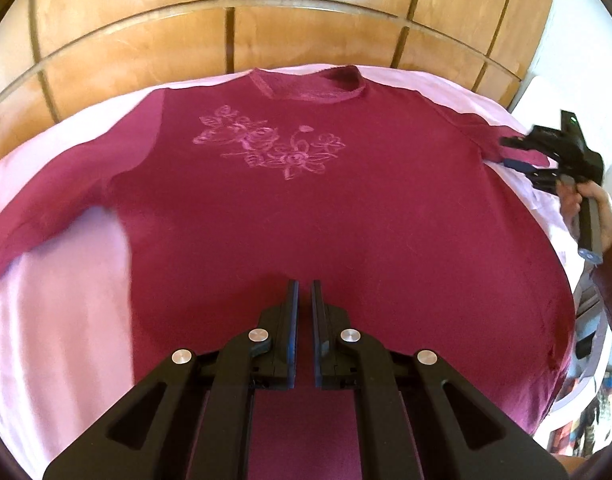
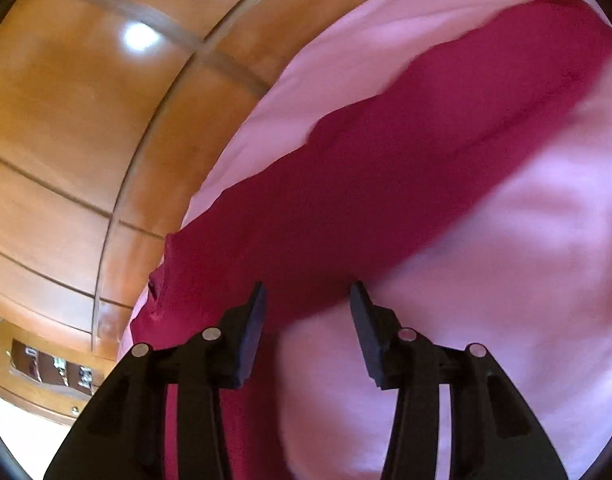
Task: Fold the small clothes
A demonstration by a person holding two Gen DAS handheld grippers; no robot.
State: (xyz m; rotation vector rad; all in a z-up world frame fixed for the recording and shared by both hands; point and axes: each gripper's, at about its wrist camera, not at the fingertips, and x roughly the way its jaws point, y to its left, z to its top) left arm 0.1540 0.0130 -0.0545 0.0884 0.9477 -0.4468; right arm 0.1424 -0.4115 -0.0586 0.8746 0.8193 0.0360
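1. Item: maroon sweater (image 1: pixel 306 208), flower print up, spread flat on a pink sheet (image 1: pixel 66 320) over a bed; wooden panel wall (image 1: pixel 266 12) behind. Both sleeves lie out to the sides.
2. Left gripper (image 1: pixel 304 292): fingers pressed together with nothing between them, poised over the lower body of the sweater.
3. Right gripper (image 2: pixel 307 300): fingers spread, straddling the right sleeve (image 2: pixel 385 168) near its cuff, pads not pressing the cloth. A hand (image 1: pixel 585 200) holds its handle at the bed's edge.
4. Risk: closing too deep would likely pinch the sheet together with the sleeve, dragging the sheet into the fold.
5. Risk: a shallow bite on the cuff edge may slip once the sleeve is lifted.
6. Risk: with the body unpinned, pulling the sleeve across could shift the whole sweater and skew the fold.
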